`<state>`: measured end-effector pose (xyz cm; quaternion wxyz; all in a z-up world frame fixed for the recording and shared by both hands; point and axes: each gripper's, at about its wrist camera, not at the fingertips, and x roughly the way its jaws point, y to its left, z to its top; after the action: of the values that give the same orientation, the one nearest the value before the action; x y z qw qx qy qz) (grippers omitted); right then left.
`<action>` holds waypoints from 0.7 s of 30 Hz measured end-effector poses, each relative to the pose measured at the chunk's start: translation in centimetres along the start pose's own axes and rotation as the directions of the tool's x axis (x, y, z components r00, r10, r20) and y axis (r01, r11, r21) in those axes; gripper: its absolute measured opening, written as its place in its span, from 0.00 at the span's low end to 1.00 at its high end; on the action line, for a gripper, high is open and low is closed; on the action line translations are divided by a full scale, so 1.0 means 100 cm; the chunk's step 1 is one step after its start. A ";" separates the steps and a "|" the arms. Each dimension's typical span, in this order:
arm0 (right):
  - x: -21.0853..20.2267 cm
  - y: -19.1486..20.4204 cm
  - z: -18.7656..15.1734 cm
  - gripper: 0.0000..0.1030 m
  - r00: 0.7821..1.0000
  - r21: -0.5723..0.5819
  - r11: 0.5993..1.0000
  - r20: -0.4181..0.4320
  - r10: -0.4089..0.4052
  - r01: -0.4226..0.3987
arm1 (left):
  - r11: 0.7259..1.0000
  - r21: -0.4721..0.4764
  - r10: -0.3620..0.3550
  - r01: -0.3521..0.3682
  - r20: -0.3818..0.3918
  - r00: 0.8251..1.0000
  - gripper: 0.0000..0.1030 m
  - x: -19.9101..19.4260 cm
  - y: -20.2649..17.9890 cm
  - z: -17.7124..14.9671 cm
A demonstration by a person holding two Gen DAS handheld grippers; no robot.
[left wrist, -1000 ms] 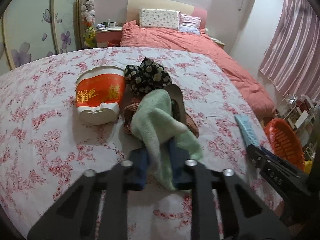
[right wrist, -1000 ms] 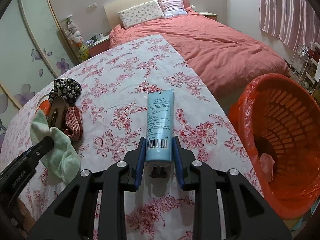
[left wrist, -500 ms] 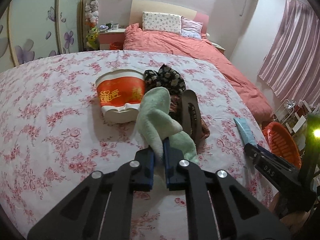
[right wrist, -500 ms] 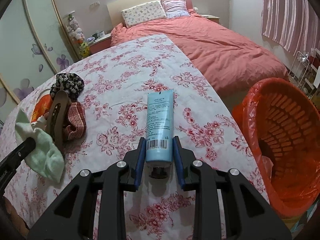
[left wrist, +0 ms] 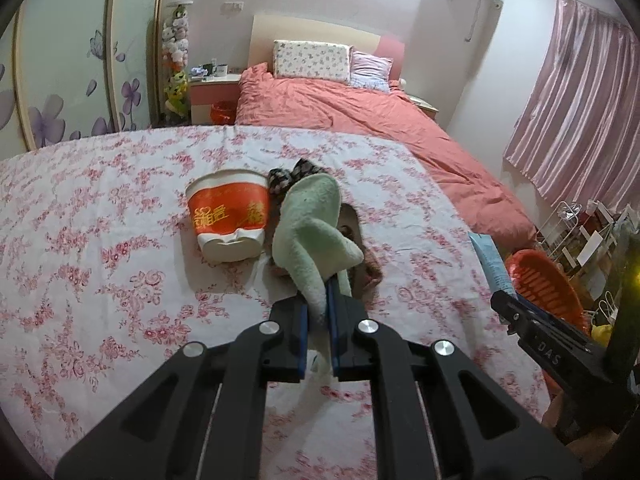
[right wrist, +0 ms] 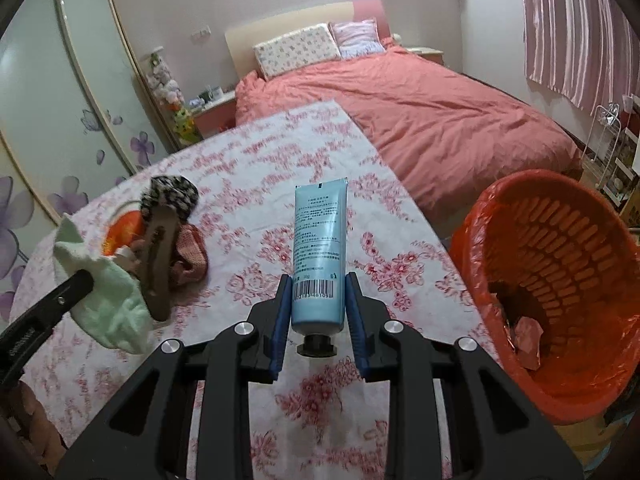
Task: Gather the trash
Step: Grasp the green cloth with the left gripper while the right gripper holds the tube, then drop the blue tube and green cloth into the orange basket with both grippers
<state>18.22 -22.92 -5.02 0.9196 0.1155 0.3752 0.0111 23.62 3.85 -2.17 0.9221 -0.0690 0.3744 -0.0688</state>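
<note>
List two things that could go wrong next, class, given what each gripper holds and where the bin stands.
1. The left gripper pinches only a fold of the green cloth; the rest hangs loose and could snag the cup or slip free.
2. The right gripper grips the tube near its cap; the tube may tilt and miss the bin.

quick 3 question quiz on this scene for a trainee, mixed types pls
1. True or false: the left tongs are shut on the green cloth.
2. What do the right tongs hold? A) cup B) blue tube C) slipper
3. Fill in: the orange basket stands to the ___ of the tube in the right wrist view.

Key:
1. True; the cloth is pinched between the pads.
2. B; the tube sits cap toward the camera. The cup lies on the floral sheet.
3. Right.
</note>
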 end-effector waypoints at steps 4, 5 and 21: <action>-0.020 -0.003 0.001 0.26 0.999 0.003 1.000 0.039 0.014 -0.014 | 1.000 0.018 -0.019 0.019 0.022 1.000 0.09 -0.014 -0.013 0.002; -0.024 -0.004 0.001 0.26 0.999 0.004 1.000 0.047 0.015 -0.015 | 0.999 0.021 -0.025 0.024 0.028 0.999 0.09 -0.017 -0.016 0.002; -0.106 -0.027 -0.002 0.26 0.975 0.027 1.000 0.223 0.002 -0.008 | 0.989 0.093 -0.125 0.118 0.074 0.989 0.09 -0.058 -0.077 -0.002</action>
<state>10.34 -26.70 1.53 0.9543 0.1298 0.2693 -0.0049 18.80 -2.65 3.06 0.9325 -0.0536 0.3292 -0.1388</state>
